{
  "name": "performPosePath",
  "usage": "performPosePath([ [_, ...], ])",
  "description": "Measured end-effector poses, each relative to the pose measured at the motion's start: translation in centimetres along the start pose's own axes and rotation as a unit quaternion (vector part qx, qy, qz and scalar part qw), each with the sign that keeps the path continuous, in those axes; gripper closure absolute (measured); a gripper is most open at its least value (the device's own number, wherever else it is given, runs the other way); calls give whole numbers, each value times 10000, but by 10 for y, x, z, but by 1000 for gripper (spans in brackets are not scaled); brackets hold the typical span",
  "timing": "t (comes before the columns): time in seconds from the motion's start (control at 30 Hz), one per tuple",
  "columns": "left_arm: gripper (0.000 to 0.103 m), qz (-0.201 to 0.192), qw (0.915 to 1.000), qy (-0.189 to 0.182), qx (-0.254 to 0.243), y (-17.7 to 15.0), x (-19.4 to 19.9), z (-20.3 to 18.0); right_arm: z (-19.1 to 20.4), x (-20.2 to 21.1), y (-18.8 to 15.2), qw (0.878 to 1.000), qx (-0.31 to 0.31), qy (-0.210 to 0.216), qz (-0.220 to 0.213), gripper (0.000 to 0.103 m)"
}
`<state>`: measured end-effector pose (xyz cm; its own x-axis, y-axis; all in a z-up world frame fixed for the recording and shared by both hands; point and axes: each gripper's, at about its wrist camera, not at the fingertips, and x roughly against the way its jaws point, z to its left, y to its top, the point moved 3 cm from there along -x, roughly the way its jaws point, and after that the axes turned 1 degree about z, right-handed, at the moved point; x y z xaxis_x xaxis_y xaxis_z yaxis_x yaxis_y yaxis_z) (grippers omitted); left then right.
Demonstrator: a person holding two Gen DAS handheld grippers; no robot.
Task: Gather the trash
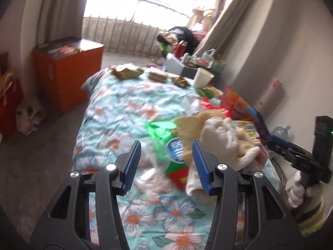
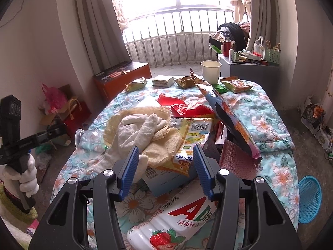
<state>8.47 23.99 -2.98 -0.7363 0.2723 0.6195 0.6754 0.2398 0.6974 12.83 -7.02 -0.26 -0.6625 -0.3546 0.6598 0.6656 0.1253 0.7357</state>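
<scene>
A bed [image 2: 270, 112] with a flowered quilt carries the trash, heaped mostly toward its near half. Both hand-held grippers hover over it with jaws released and nothing clamped between the blue pads: the left hand-held gripper [image 1: 166, 162] stands above a blurred clear wrapper and a green packet [image 1: 160, 129], the right hand-held gripper [image 2: 165, 166] above a yellow snack packet [image 2: 191, 137]. In the right view one white cloth [image 2: 141, 125] lies on a beige paper sheet [image 2: 164, 145]; beside them are one red wrapper [image 2: 183, 106], one tall chip bag [image 2: 231, 120] standing tilted, one pink mat [image 2: 237, 158] and one clear plastic cup [image 2: 87, 137] on its side at the left edge. Nearest the camera lies one white strawberry pack [image 2: 166, 233]. Along the far edge I count four small snack packets, one green packet [image 2: 218, 88] and one upright paper cup [image 2: 210, 70]. One blue basket [image 2: 310, 200] sits on the floor to the right. A white-gloved hand [image 2: 22, 177] grips the left tool's handle.
</scene>
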Motion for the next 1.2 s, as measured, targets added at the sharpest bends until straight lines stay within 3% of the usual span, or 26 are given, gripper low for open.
performPosePath([
  [0.23, 57, 295, 9966, 72, 769, -13, -29, 33, 15, -4, 9, 9995, 115, 307, 17, 50],
  [0.4, 61, 308, 9948, 11, 969, -15, -42, 40, 34, -15, 13, 9984, 403, 386, 120, 56],
  [0.57, 70, 258, 9953, -57, 932, -11, -44, 37, 41, -28, 6, 9967, 328, 596, 433, 66],
  [1.0, 73, 303, 9947, -191, 961, -12, -45, 36, 28, -25, -9, 9976, 107, 302, 617, 67],
  [1.2, 73, 303, 9948, -186, 949, -12, -45, 36, 30, -29, -9, 9976, 150, 269, 622, 81],
])
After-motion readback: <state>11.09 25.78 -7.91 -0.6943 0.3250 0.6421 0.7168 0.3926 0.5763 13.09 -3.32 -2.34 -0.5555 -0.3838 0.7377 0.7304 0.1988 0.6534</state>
